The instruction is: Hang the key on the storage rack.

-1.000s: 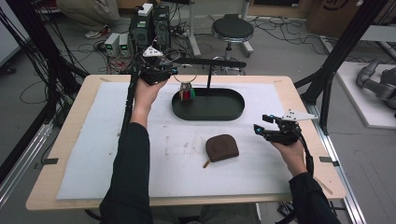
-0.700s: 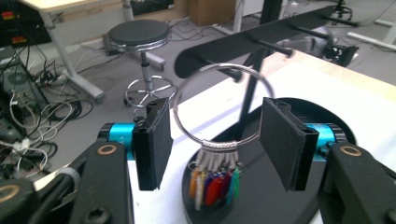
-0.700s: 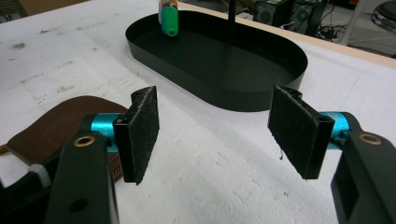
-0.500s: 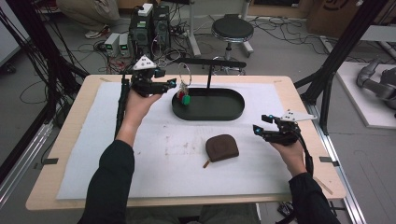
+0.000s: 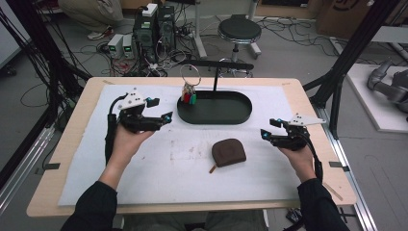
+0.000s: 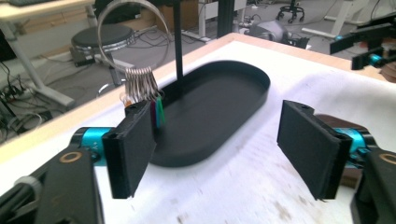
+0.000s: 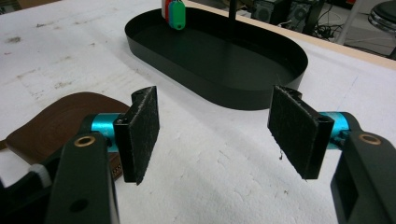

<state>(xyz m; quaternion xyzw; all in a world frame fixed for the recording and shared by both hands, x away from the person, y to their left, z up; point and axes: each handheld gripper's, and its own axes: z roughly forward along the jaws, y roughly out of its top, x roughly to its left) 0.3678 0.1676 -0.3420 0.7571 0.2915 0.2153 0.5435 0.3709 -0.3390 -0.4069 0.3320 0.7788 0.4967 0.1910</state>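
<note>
Stool [image 5: 239, 30] & PC boxes [image 5: 154, 29] on floor behind table [image 5: 308, 103].

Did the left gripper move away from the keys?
Yes. The left gripper pulled back from the keys toward the person, left of the black tray.

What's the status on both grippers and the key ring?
Left gripper open, empty. Right gripper open, empty. Key ring hanging on stand above black tray. Brown pouch between hands.

In the right gripper view, the brown pouch [image 7: 51, 123] is partly hidden behind the gripper's left finger, and the coloured tags [image 7: 173, 14] above the black tray [image 7: 261, 93] are cut by the top edge.
</note>
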